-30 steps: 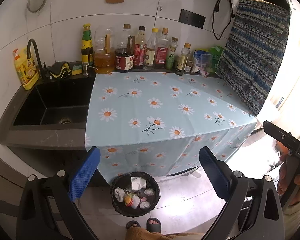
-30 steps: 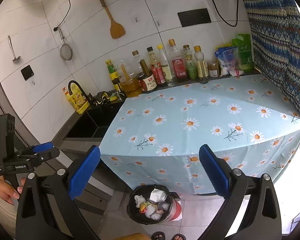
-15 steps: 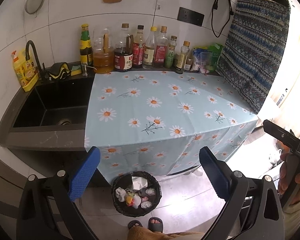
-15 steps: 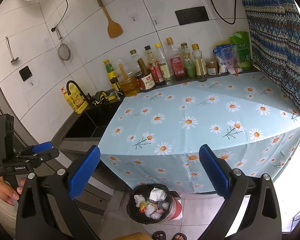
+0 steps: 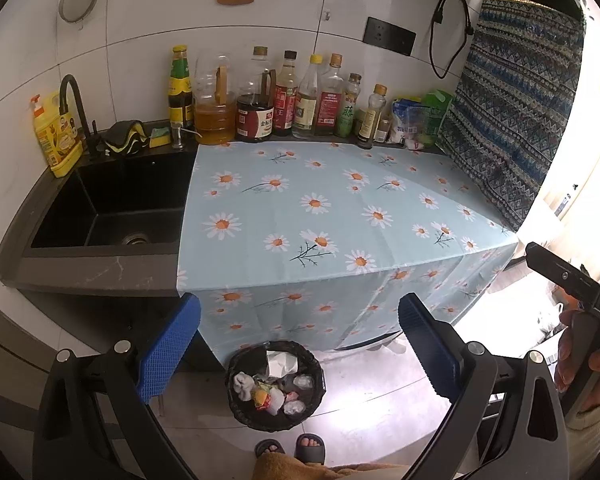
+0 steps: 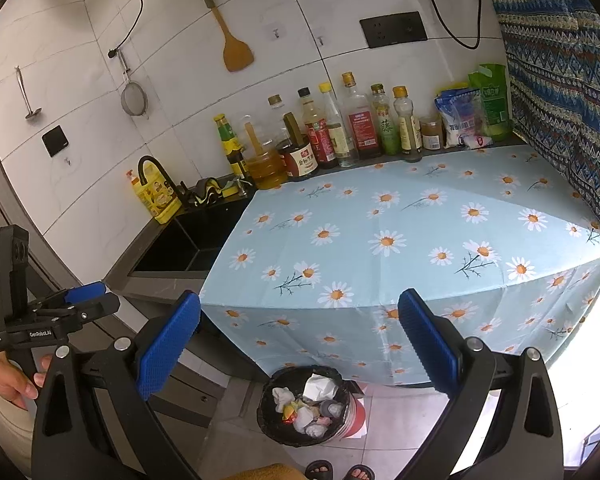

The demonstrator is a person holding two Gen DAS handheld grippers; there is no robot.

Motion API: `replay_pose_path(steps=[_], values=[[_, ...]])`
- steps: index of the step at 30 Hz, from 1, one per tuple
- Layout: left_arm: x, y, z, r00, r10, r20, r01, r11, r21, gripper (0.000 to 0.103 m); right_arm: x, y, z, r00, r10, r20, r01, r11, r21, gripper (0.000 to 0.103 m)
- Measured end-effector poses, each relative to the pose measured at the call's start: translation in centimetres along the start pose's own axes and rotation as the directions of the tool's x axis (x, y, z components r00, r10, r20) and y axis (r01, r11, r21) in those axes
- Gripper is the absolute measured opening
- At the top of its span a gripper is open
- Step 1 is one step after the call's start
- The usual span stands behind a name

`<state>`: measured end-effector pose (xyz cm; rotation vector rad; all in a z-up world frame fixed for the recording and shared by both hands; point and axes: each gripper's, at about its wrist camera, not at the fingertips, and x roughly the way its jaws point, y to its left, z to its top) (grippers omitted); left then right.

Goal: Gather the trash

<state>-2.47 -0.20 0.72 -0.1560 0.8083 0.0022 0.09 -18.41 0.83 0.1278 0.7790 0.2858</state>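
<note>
Both hands hold back from the desk (image 5: 340, 208) and little has changed over the last second: only a slight drift of view. The left gripper (image 5: 300, 344) hangs with blue pads spread wide, nothing between them; the right gripper (image 6: 300, 340) is just as wide apart and empty. The trash bin (image 5: 275, 385) stays on the floor below the daisy cloth's (image 6: 400, 240) front edge, holding crumpled trash (image 6: 308, 404).

"GenRoboAI" stands on the left tool (image 6: 86, 298); bottle labels blur.
</note>
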Motion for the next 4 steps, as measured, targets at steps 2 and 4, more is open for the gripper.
replay_pose_path(steps=[2, 4], values=[[-0.10, 0.08, -0.09, 1.000, 0.000, 0.002, 0.000, 1.000, 0.003, 0.096, 0.02, 0.10, -0.01, 1.000, 0.002, -0.001, -0.002, 1.000, 0.001, 0.098], [-0.22, 0.17, -0.14, 1.000, -0.006, 0.003, 0.006, 1.000, 0.001, 0.096, 0.03, 0.07, -0.09, 1.000, 0.004, 0.000, -0.004, 1.000, 0.004, 0.098]])
